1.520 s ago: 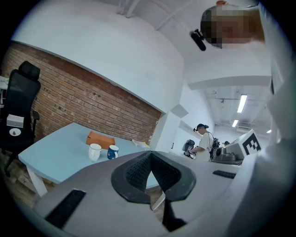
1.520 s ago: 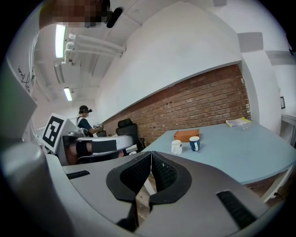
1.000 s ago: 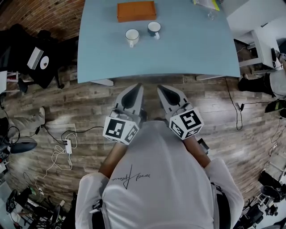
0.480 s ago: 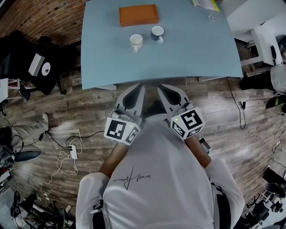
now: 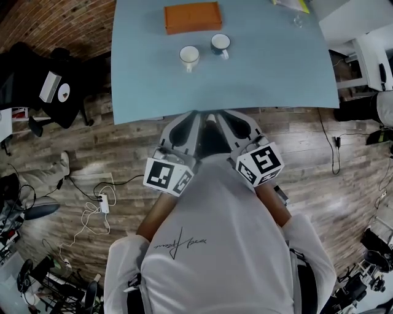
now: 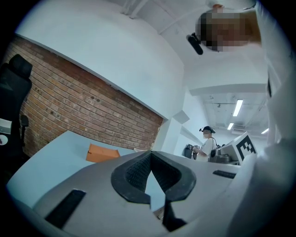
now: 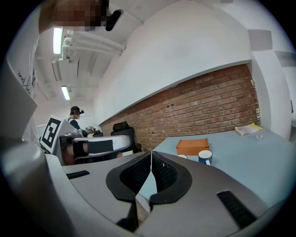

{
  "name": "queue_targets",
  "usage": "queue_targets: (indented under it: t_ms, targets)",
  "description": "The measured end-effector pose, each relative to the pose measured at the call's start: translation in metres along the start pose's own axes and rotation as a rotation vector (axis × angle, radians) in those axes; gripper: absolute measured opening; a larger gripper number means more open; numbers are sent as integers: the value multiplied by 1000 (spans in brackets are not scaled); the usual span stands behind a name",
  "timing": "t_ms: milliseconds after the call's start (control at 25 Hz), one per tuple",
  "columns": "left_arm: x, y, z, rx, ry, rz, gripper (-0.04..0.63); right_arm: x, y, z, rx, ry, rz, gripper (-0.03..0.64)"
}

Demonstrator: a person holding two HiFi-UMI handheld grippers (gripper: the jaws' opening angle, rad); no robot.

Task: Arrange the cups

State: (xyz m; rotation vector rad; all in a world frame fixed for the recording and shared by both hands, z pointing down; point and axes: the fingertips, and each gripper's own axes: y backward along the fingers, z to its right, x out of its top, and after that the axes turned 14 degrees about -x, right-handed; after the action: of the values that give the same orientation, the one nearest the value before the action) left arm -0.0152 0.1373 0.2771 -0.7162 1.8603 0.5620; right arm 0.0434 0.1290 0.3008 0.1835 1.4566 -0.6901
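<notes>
Cups stand upright on the far part of the pale blue counter (image 5: pixel 270 67). A white cup (image 5: pixel 189 56) is on the left. A blue cup (image 5: pixel 220 43) with a white inside is near it on the right, a little further back, and the two do not touch. Both handles point toward the near edge. An orange box (image 5: pixel 192 16) lies flat just behind them, close to the far edge.

The left tool (image 5: pixel 194 115) and right tool (image 5: pixel 215 116) are held side by side above the wooden floor (image 5: pixel 92 159). Their tips are near each other at the near edge of the counter, well apart from the cups. In its own view, the left tool's jaws are pressed together with nothing between them, and the same goes for the right tool. The right gripper view shows the blue cup and the orange box beyond the closed tips. A black chair (image 5: pixel 55 86) stands left of the counter.
</notes>
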Motion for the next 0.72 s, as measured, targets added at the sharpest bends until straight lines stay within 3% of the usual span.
queue_targets:
  t_ms: [400,720]
  targets:
    - [-1,-37,-32,10,20,-26,8,6,-37,21,21,-9,-30,21]
    - [-11,-64,-69,68,-63,-53,9,18,-76,42,64,-4,-31,21]
